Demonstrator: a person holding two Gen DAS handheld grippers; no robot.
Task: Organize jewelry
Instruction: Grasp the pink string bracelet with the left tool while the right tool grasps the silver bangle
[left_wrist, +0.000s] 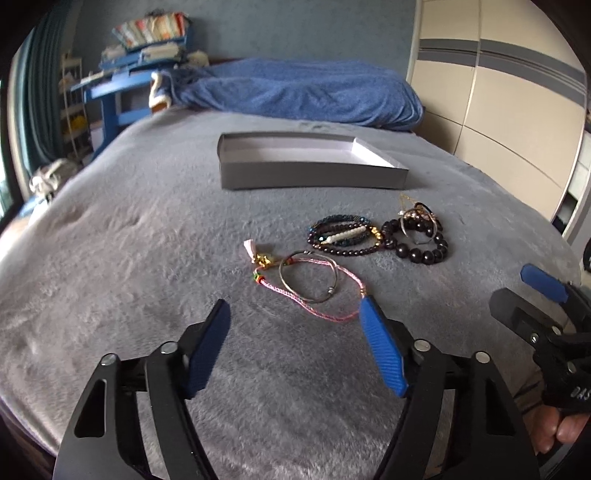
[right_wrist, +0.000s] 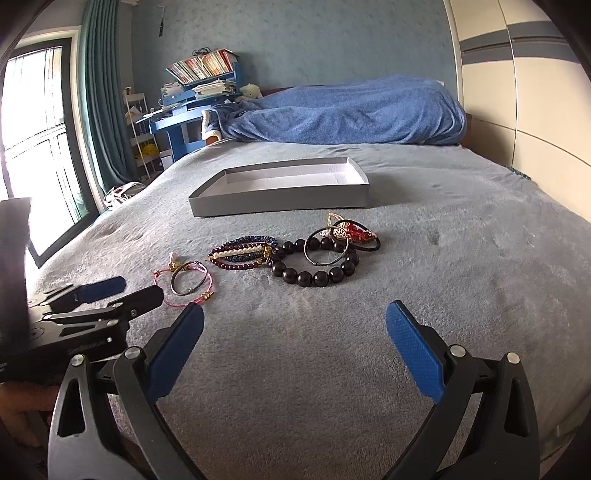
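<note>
Several bracelets lie on a grey plush bed cover (left_wrist: 147, 258). A pink cord bracelet (left_wrist: 314, 311) with a thin metal bangle (left_wrist: 281, 273) over it lies just ahead of my left gripper (left_wrist: 295, 306). That gripper is open, its right fingertip beside the cord, pads touching nothing. Farther right sit stacked beaded bracelets (left_wrist: 343, 240), a black bead bracelet (left_wrist: 421, 254) and a tangle of gold and red pieces (right_wrist: 354, 232). An open grey box (left_wrist: 314, 177) stands behind them, nothing visible inside. My right gripper (right_wrist: 295, 308) is open and hovers short of the black bead bracelet (right_wrist: 317, 278).
A rumpled blue blanket (right_wrist: 351, 110) lies across the head of the bed. A cluttered blue desk (right_wrist: 177, 122) and a window (right_wrist: 37, 129) are at the left, a cream wardrobe (left_wrist: 498, 110) at the right. The bed edge curves close on both sides.
</note>
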